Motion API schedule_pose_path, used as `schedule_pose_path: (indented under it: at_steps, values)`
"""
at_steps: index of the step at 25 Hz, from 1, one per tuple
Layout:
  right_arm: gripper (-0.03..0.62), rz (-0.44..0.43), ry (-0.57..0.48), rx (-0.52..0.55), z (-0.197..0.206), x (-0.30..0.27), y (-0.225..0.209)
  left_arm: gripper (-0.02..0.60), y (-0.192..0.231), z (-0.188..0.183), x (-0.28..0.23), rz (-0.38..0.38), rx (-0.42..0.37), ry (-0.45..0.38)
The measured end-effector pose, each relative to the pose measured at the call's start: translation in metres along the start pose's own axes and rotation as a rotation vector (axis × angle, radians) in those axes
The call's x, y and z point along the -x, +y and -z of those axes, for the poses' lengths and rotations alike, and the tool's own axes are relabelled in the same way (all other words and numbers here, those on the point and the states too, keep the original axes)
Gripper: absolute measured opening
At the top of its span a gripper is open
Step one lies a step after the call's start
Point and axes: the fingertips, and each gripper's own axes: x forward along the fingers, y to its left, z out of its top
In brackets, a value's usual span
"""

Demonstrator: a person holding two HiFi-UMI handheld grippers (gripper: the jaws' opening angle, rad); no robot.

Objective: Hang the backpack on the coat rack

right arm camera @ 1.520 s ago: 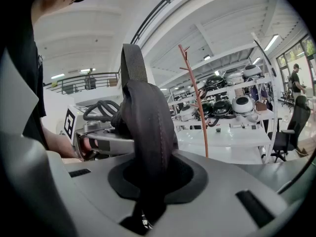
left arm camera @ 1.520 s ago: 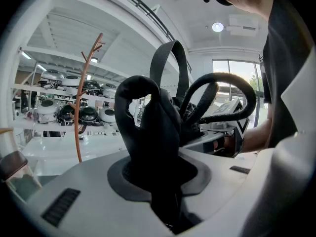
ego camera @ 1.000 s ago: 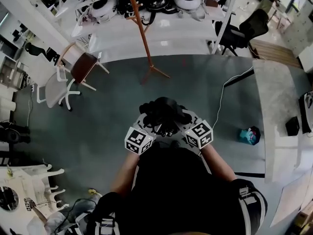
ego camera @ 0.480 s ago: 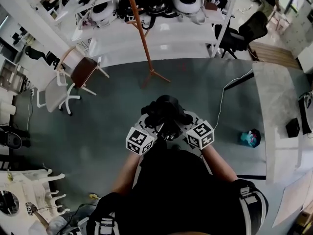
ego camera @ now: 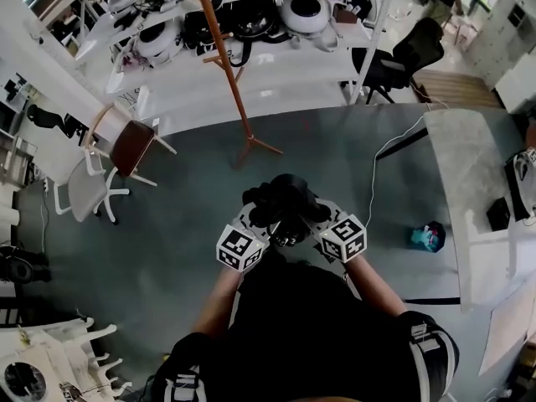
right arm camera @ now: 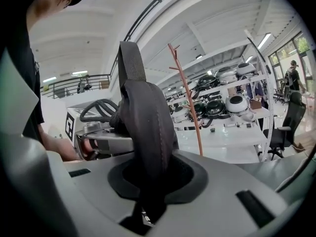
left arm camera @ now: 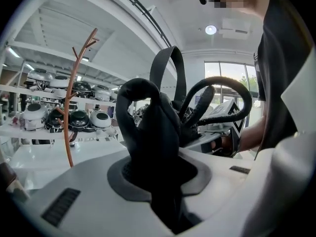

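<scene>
Left gripper (ego camera: 256,224) and right gripper (ego camera: 316,223) each clench a backpack (ego camera: 283,198) strap (load shared), carrying it toward the coat rack (ego camera: 229,74).

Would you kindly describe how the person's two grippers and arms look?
Both the left gripper and right gripper have pale grey shells with a dark grey collar. Each carries a white cube of black square markers. The person's top is black.

Bright, even indoor light. A round ceiling lamp (left arm camera: 211,29) glares and the window (left arm camera: 232,78) is overexposed. All views bend strongly at the edges.
</scene>
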Motion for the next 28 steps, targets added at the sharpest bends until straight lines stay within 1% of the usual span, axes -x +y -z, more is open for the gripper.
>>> schedule_pose_path:
  at_steps: [7,15,20,28]
  values:
    - [0.081,0.048,-0.022,-0.005,-0.028,-0.052,-0.021,0.106,0.062,-0.014,-0.009,0.045,-0.014,-0.006]
    - [0.081,0.095,-0.042,-0.026,-0.057,-0.108,-0.04,0.104,0.128,-0.028,-0.016,0.1,-0.04,0.01]
    - [0.081,0.11,-0.05,-0.032,-0.063,-0.143,-0.043,0.104,0.163,-0.027,-0.012,0.109,-0.044,0.007]
    - [0.081,0.117,-0.058,-0.034,-0.072,-0.192,-0.034,0.103,0.209,-0.023,0.007,0.106,-0.047,0.008]
